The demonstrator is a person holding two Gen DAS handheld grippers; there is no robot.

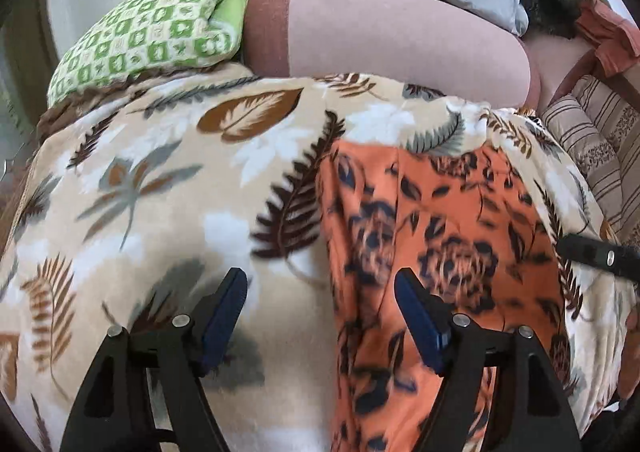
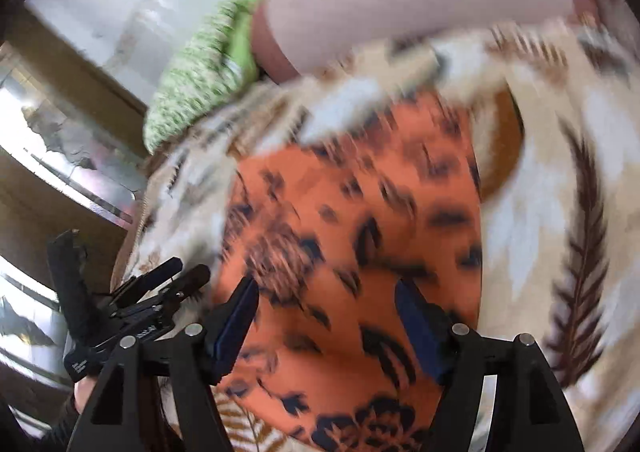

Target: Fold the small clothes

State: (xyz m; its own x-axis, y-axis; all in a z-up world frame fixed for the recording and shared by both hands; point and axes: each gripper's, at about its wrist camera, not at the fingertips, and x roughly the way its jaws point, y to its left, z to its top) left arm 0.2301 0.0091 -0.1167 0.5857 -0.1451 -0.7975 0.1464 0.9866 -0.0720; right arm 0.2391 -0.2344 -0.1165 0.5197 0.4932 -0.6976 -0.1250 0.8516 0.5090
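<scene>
One orange garment with dark flowers lies spread flat on a cream leaf-print blanket covering the bed. I hold my left tongs spread wide and empty over its left edge; my right tongs hang just as wide and empty over its middle. I judge I am between folds, so next I must pinch an edge and carry it across. Behind lie a green checked pillow and a pink bolster. Small white lettering on the left tool, seen from the right camera, is unreadable.
</scene>
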